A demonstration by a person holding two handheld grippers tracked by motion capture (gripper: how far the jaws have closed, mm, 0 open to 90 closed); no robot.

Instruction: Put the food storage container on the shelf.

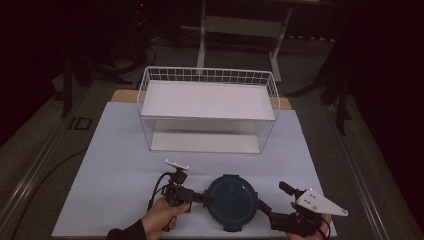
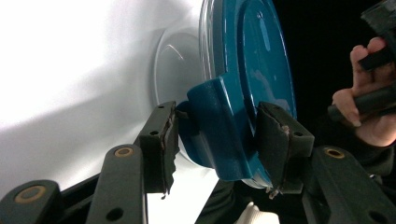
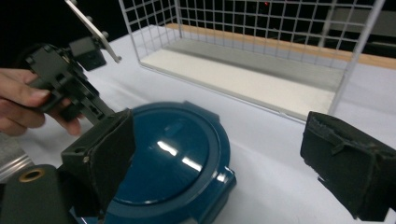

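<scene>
Left gripper pinches a side latch of the round dark-blue plastic lid, lower centre; right gripper spread wide.

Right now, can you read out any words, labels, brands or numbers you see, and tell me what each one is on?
None: no readable text anywhere.
Blue lid: plain, no brand or label.
White wire basket: no tag or sign.
Left gripper and right gripper: no markings legible.

One blue lidded container, one wire rack, two grippers.
</scene>
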